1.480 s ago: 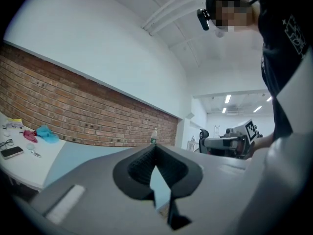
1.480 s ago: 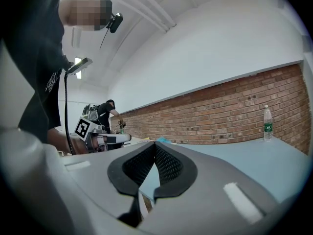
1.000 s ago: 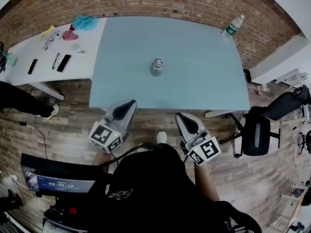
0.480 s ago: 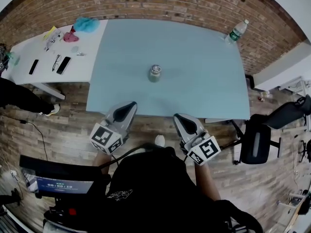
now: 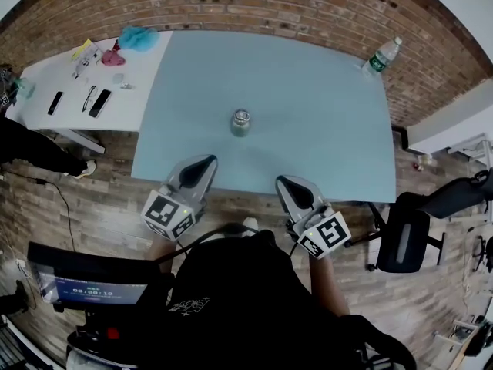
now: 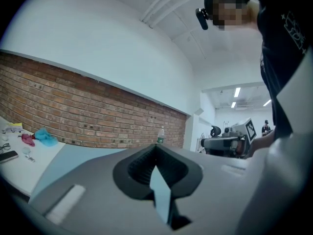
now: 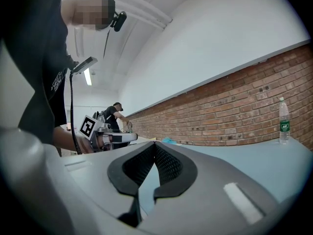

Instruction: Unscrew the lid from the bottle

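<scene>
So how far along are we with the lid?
Nothing looks done: the bottle stands alone on the table, lid apparently on. In hand: nothing; the left gripper and right gripper are shut and empty at its near edge. To do: reach, grip the bottle, unscrew the lid.

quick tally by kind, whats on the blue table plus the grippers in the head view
metal bottle: 1
plastic water bottle: 1
grippers, left gripper and right gripper: 2
total: 4
</scene>
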A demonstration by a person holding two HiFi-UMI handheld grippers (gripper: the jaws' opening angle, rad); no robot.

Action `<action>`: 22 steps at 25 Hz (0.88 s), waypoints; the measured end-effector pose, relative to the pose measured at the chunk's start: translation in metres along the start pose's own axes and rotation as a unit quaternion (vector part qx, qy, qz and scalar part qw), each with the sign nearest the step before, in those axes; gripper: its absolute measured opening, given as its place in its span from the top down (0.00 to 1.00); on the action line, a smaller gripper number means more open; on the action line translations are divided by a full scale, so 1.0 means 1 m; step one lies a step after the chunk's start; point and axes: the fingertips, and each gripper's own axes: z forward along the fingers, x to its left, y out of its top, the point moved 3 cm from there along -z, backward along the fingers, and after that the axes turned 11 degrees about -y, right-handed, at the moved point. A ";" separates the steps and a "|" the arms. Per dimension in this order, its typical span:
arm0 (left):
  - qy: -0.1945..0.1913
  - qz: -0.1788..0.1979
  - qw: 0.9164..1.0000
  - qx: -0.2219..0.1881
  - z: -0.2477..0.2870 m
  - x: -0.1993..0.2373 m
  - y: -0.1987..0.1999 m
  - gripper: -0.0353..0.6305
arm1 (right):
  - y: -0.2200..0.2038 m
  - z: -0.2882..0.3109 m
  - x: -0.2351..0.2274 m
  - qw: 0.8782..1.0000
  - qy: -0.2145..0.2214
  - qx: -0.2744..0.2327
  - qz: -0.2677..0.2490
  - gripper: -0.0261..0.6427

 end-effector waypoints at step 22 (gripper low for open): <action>0.049 0.005 0.999 0.005 0.037 -0.006 0.000 0.95 | -0.008 -0.003 -0.047 0.998 0.053 0.011 0.012 0.96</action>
